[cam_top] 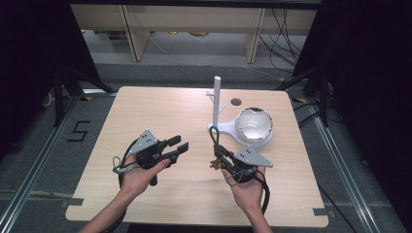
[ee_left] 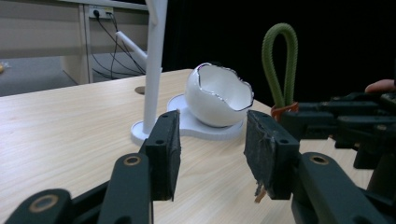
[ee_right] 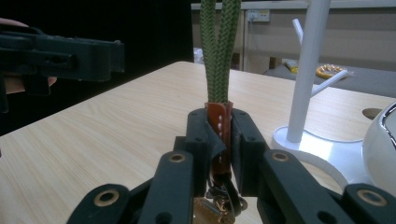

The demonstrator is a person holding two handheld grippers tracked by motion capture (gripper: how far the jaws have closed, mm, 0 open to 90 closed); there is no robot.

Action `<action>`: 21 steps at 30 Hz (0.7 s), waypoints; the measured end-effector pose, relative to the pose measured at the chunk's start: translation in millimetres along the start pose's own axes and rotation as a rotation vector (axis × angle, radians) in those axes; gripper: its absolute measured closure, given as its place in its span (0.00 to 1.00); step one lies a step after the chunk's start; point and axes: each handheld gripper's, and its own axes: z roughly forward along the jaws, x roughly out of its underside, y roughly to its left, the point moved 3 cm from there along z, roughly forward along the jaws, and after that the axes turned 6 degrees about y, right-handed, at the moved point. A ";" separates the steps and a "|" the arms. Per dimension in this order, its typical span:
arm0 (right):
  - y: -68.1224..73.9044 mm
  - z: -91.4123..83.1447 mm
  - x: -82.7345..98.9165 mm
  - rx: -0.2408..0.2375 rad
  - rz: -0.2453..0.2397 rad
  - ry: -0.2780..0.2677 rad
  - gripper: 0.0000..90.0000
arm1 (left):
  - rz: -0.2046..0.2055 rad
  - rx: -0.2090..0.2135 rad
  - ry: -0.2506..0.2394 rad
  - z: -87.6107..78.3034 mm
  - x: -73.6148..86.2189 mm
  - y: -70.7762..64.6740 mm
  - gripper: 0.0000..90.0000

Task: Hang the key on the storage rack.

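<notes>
Held thing: a keyring with a green cord loop (ee_right: 219, 46) and a brown leather tab (ee_right: 219, 123) sat clamped in the right gripper (cam_top: 217, 154); keys or metal bits hung below the jaws, too dark to make out.

Right gripper state: clenched on the leather tab, both pads pressing it flat from either side, the loop standing straight up above the jaw tips.

Why held so: gripping the tab low left the whole loop free and open, which I judge suited slipping it over a peg of the white stand (cam_top: 216, 104).

Right hand pose: the right hand (cam_top: 245, 187) lay palm up under the gripper, jaws pointing away from the person and slightly left, just off the table (cam_top: 145, 111).

Left gripper state: released, with nothing between the pads; the gap was partly narrowed, not at its widest.

Left gripper (cam_top: 178, 145) pose: cradled in the left hand (cam_top: 138, 174), jaws aimed across toward the right gripper and the loop, well short of both.

Stand: just ahead of the right gripper's tips, upright, with short pegs branching off near the top.

Bowl: a white broken-eggshell bowl (cam_top: 254, 124) sat on the stand's base, ahead and to the right of the right gripper.

Likely reason for the left gripper's place: near enough to steady or open the loop, in my judgement, while keeping out of the way.
</notes>
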 end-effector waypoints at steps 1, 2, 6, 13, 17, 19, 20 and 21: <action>0.8 0.9 0.0 -0.005 0.003 -0.004 0.89 | -0.006 0.007 0.002 2.0 -1.5 -1.8 0.62; 0.8 0.9 0.0 -0.005 0.003 -0.004 0.89 | -0.010 0.018 0.002 4.3 -2.9 -3.6 0.62; 3.6 2.8 0.0 -0.004 0.002 -0.005 0.89 | -0.019 0.056 0.007 15.1 -7.5 -11.5 0.65; 6.7 5.1 -0.6 -0.015 0.001 -0.008 0.89 | -0.028 0.103 0.016 29.3 -13.6 -20.3 0.70; 7.6 6.2 -0.6 -0.012 -0.020 -0.008 0.89 | -0.028 0.111 0.019 34.6 -15.8 -22.4 0.74; 8.0 6.3 -0.6 -0.014 -0.017 -0.008 0.89 | -0.031 0.119 0.022 36.2 -16.3 -22.4 0.76; 9.1 6.6 -0.4 -0.021 -0.006 -0.006 0.89 | -0.041 0.123 0.022 36.9 -16.7 -22.8 0.76; 9.6 5.9 -0.2 -0.013 0.000 -0.001 0.89 | -0.048 0.125 0.021 37.6 -17.1 -22.8 0.77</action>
